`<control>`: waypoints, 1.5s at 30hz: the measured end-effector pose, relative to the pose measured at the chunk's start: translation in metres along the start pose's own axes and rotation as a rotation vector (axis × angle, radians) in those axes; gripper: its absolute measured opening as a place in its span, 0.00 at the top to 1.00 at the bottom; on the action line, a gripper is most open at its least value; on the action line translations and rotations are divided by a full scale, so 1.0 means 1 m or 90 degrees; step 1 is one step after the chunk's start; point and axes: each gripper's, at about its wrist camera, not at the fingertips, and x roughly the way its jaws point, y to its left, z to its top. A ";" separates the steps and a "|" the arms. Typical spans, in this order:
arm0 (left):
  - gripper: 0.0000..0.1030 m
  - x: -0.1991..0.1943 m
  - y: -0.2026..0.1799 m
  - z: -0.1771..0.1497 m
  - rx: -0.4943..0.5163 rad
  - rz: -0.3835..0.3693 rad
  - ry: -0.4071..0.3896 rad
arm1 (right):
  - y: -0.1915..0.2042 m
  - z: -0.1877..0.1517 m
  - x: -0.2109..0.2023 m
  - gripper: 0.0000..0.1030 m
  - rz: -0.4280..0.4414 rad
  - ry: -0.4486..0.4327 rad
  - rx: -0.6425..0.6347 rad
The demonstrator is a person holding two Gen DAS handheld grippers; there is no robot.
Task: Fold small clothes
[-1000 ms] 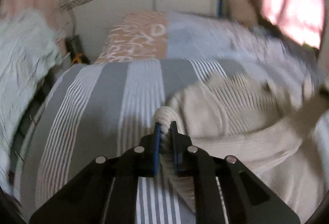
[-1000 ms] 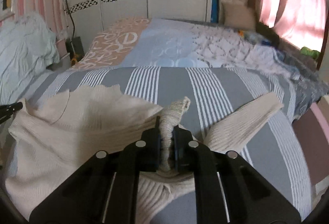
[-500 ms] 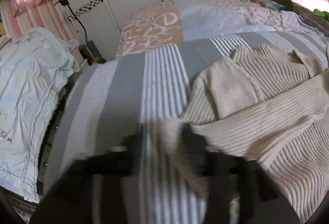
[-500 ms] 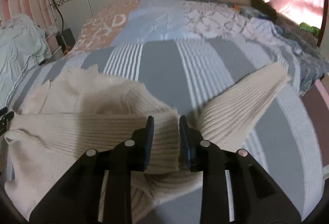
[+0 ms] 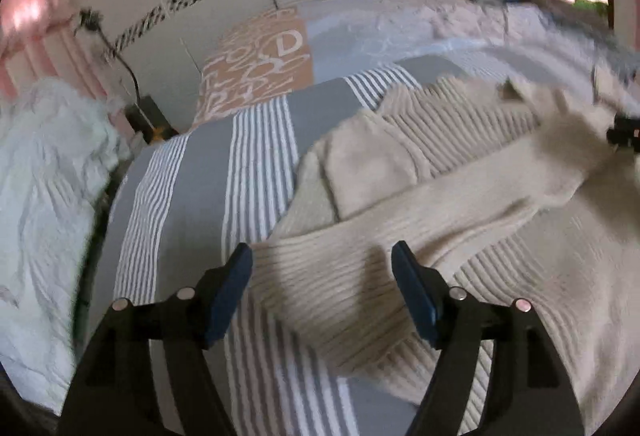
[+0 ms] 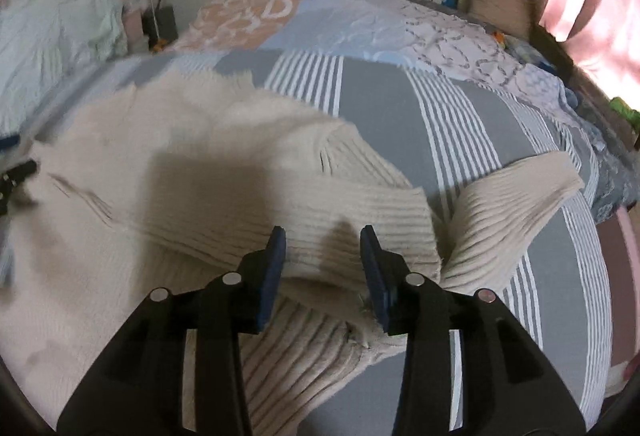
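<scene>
Two spread grippers (image 5: pixel 322 256) (image 6: pixel 323 236) over cream sweater (image 6: pixel 200 164), striped bedspread (image 6: pixel 460 124) beneath.

Between the spread blue pads of the left gripper (image 5: pixel 322 268) lies a cream sweater (image 5: pixel 460 196) of soft, matt, ribbed knit. Under it the striped bedcover (image 5: pixel 208 172) is smooth woven cloth. The right gripper (image 6: pixel 323 256) is matt black plastic with shiny metal rivets.
</scene>
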 end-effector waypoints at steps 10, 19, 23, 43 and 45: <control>0.28 0.021 0.003 -0.014 -0.003 0.052 0.038 | -0.007 -0.003 0.003 0.59 -0.076 -0.003 -0.041; 0.12 -0.019 0.011 0.012 -0.084 0.018 0.014 | -0.043 0.011 -0.044 0.37 0.066 -0.056 0.075; 0.11 -0.038 -0.007 0.031 -0.094 -0.025 0.001 | -0.074 0.014 -0.054 0.27 0.038 -0.073 0.098; 0.10 -0.017 -0.069 0.076 -0.086 0.055 -0.006 | -0.324 0.009 0.012 0.25 -0.032 -0.043 0.340; 0.10 -0.013 -0.062 0.077 -0.097 0.056 0.008 | -0.355 0.005 0.029 0.25 -0.016 -0.034 0.405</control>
